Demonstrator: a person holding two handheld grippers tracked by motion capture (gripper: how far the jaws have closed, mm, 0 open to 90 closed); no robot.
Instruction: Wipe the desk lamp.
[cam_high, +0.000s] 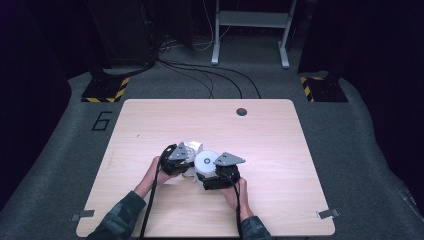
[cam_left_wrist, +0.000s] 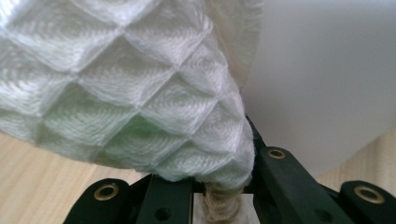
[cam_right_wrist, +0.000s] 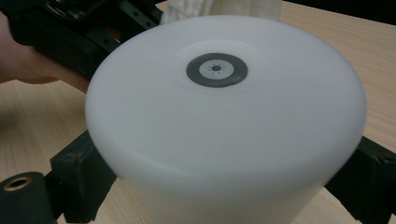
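A white round dome-like object (cam_high: 206, 161) with a grey ring (cam_right_wrist: 216, 69) on its flat top stands near the middle of the wooden table (cam_high: 150, 120). My right gripper (cam_right_wrist: 224, 191) is shut on the white dome (cam_right_wrist: 224, 116), one black jaw against each side. Just left of it, my left gripper (cam_high: 187, 162) is shut on a white quilted cloth (cam_left_wrist: 121, 84) where a twine cord (cam_left_wrist: 219, 207) enters it, between the jaws of the left gripper (cam_left_wrist: 219, 186). The cloth (cam_high: 192, 147) touches the dome (cam_left_wrist: 327, 84). The right gripper (cam_high: 207, 172) sits close to the left one.
A dark round hole (cam_high: 241, 111) lies near the table's far edge. Metal clips (cam_high: 81, 216) sit at the front corners. Black-and-yellow striped stand bases (cam_high: 105, 90) and cables lie on the floor beyond. A hand (cam_right_wrist: 28, 70) holds the left gripper.
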